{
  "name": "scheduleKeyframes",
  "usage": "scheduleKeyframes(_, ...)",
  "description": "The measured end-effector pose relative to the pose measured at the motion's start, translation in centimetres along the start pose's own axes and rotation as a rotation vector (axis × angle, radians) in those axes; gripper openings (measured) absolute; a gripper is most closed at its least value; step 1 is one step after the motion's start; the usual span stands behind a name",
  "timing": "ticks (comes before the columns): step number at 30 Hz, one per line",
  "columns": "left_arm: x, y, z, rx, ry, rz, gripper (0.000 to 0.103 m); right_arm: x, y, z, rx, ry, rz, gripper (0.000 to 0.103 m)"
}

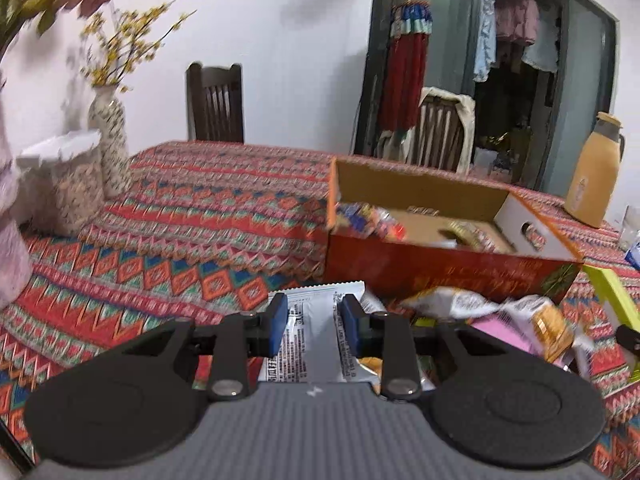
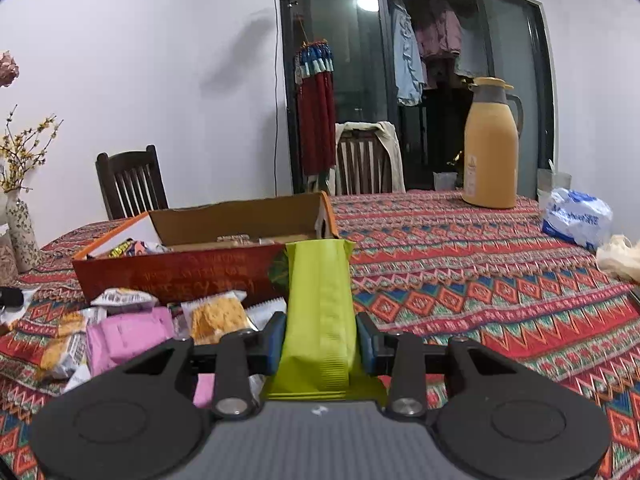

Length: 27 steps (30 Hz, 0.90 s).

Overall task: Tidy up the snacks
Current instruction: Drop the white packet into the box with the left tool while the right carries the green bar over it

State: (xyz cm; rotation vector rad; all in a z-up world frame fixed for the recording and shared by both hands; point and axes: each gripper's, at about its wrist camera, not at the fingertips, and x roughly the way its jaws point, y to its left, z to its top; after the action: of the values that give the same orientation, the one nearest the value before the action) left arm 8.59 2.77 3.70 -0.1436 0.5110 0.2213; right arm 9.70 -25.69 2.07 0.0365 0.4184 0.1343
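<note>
The left gripper (image 1: 312, 322) is clamped on a silver snack packet (image 1: 311, 336) at lower centre of its view. Just past it sits the open red cardboard box (image 1: 440, 274), right of centre, with snacks inside. The right gripper (image 2: 320, 340) pinches a green packet (image 2: 320, 308), upright at centre frame, its top in front of the box's right corner. Loose snack packets (image 2: 132, 330) lie at lower left on the patterned tablecloth (image 2: 480, 264). A yellow jug (image 2: 490, 144) stands upper right.
</note>
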Motion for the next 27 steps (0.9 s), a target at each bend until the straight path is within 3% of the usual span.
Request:
scheduleKeyframes(11, 2.3, -4.6, 5.0, 0.059, -0.088, -0.056, 0.031, 3.8, 1.3, 4.9, -0.017, -0.056, 0.023, 0.036)
scheduleKeyframes(21, 8.4, -8.7, 9.1, 0.054, -0.093, -0.078, 0.031, 11.7, 3.8, 10.9, -0.027, -0.060, 0.066, 0.036)
scheduleKeyframes(25, 11.9, -9.2, 9.2, 0.011, -0.080, -0.054, 0.031, 15.0, 4.5, 11.2, -0.022, -0.035, 0.102, 0.036)
scheduleKeyframes(27, 13.5, -9.5, 8.8, 0.045, -0.031, -0.050, 0.031, 15.8, 4.7, 10.8, -0.031, -0.003, 0.113, 0.036)
